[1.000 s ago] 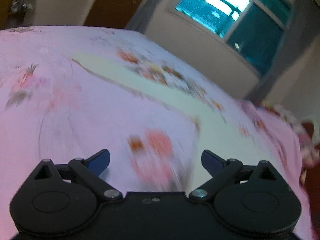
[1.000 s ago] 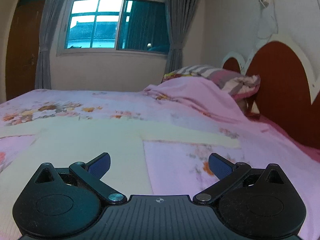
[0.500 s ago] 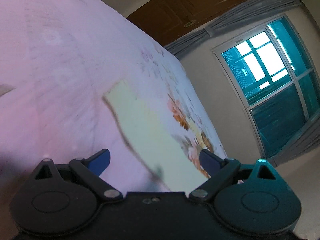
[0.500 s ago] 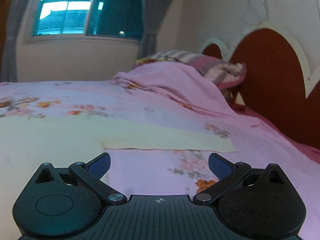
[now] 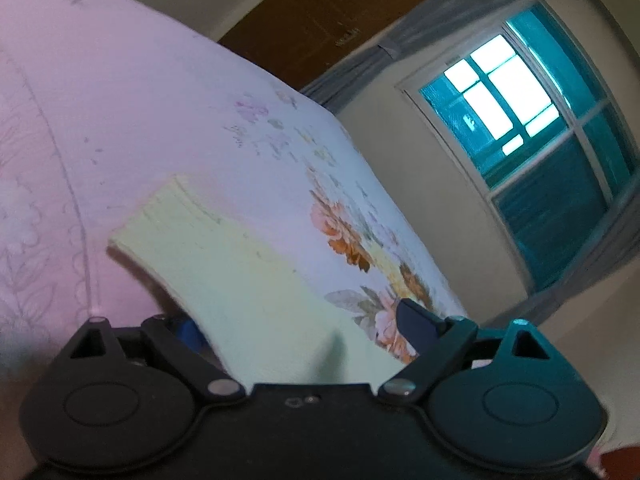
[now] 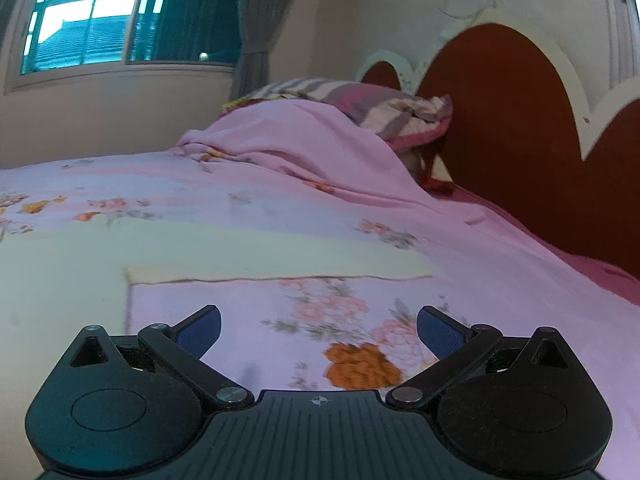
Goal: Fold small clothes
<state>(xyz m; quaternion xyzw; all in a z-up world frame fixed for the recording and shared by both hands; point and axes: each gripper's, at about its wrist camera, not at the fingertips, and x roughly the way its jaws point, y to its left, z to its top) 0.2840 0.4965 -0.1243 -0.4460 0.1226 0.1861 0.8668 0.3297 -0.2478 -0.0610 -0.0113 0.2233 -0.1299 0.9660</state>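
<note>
A pale yellow garment lies flat on the pink floral bedsheet. In the left wrist view one long sleeve (image 5: pixel 224 264) runs from its cuff down between the fingers of my left gripper (image 5: pixel 304 328). The jaws are wide open; the cloth covers most of the left finger. In the right wrist view the garment's body (image 6: pixel 60 280) fills the left side and its other sleeve (image 6: pixel 280 260) stretches right. My right gripper (image 6: pixel 318 330) is open and empty, low over the sheet just below that sleeve.
The bedsheet (image 6: pixel 360 320) covers the whole bed. A bunched pink blanket (image 6: pixel 304 148) and a striped pillow (image 6: pixel 384 108) lie against the red headboard (image 6: pixel 512 120). A window (image 5: pixel 532 152) and a brown door (image 5: pixel 332 16) stand beyond the bed.
My left gripper has swung and moved over the sleeve, which now lies between its open fingers. My right gripper has shifted right and lower toward the other sleeve. Both stay open.
</note>
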